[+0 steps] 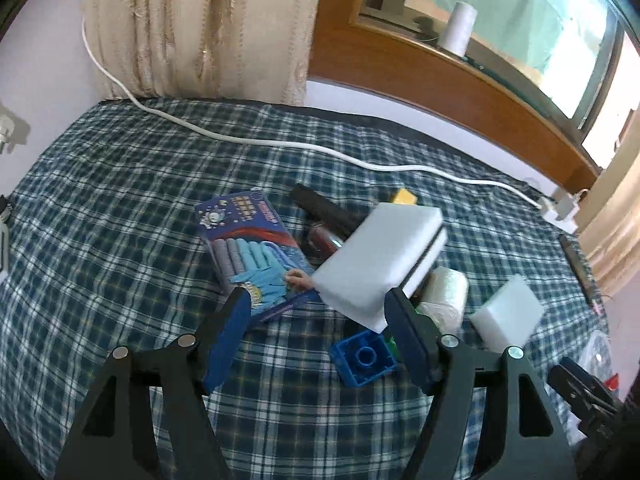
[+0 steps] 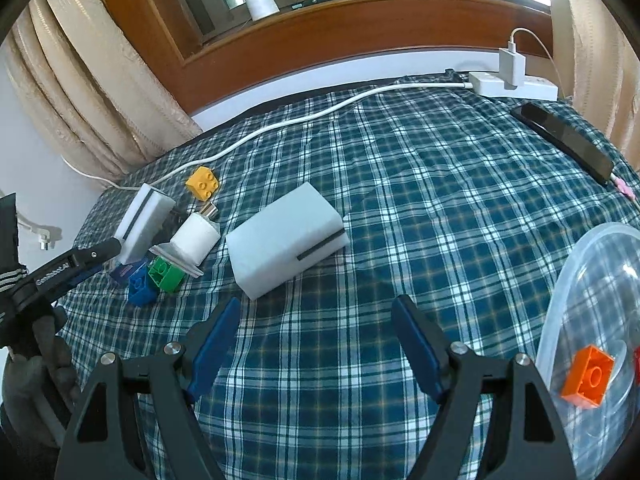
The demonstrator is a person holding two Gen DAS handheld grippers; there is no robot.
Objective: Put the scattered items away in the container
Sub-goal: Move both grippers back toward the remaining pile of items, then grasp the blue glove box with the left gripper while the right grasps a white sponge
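The left gripper (image 1: 316,300) gapes wide at a tilted sponge (image 1: 380,256) above the blue brick (image 1: 362,356) — square up before closing. The right gripper (image 2: 316,312) hangs open, empty, its sponge (image 2: 286,240) just beyond; the tub (image 2: 568,280) sits right of that.

Two black hand-held grippers, left gripper (image 1: 316,312) and right gripper (image 2: 316,320), with blue finger pads (image 2: 214,346), silver screws; grey glove (image 2: 36,372) at lower left.
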